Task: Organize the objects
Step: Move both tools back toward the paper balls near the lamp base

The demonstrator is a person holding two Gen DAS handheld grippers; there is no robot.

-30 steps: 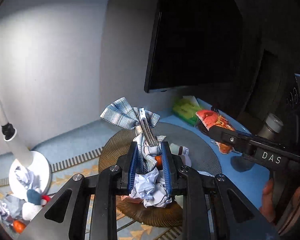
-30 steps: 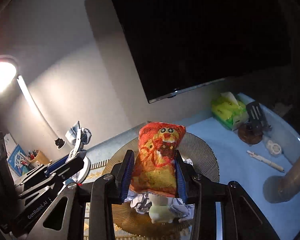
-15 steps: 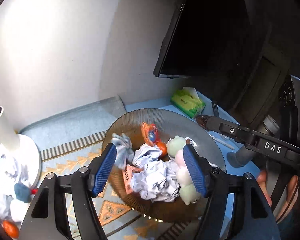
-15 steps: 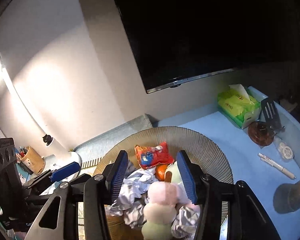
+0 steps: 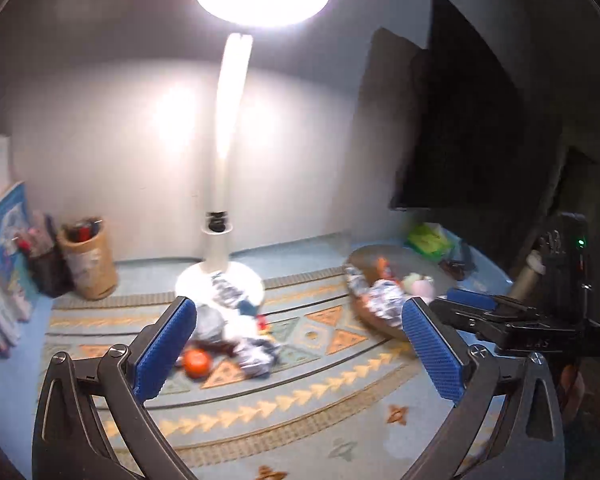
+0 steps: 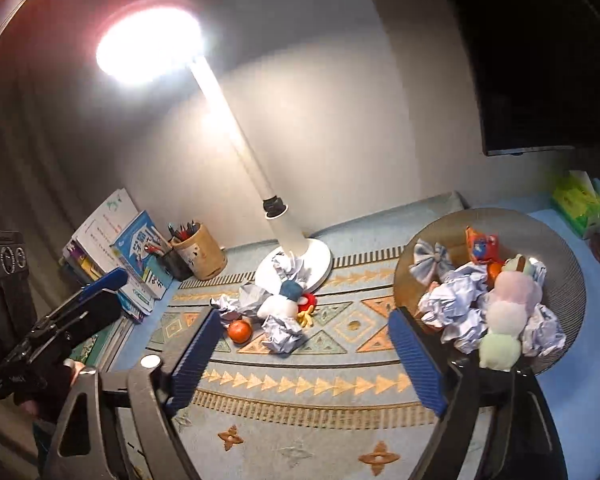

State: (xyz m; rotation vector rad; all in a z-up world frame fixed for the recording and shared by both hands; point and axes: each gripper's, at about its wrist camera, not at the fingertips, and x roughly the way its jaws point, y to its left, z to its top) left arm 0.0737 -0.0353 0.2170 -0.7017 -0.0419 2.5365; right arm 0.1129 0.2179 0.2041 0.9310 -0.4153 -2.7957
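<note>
A round woven basket [image 6: 560,236] at the right holds crumpled paper [image 6: 452,300], a checked bow [image 6: 430,264], a red snack bag [image 6: 482,246], an orange and a pastel plush [image 6: 504,320]. On the patterned mat a pile lies by the lamp base: an orange [image 6: 240,330], crumpled paper balls [image 6: 282,334] and a white plush toy [image 6: 278,306]. The pile also shows in the left wrist view [image 5: 228,340]. My left gripper [image 5: 296,348] is open and empty above the mat. My right gripper [image 6: 306,354] is open and empty, between the pile and the basket [image 5: 380,320].
A white desk lamp [image 6: 296,256] stands lit behind the pile. A pen cup [image 6: 198,254] and books [image 6: 116,248] are at the back left. A green tissue pack [image 6: 578,200] and a dark monitor [image 6: 540,60] are at the right.
Both grippers opened and dropped the bow and the snack bag into the basket, then swung left and back toward the pile by the lamp.
</note>
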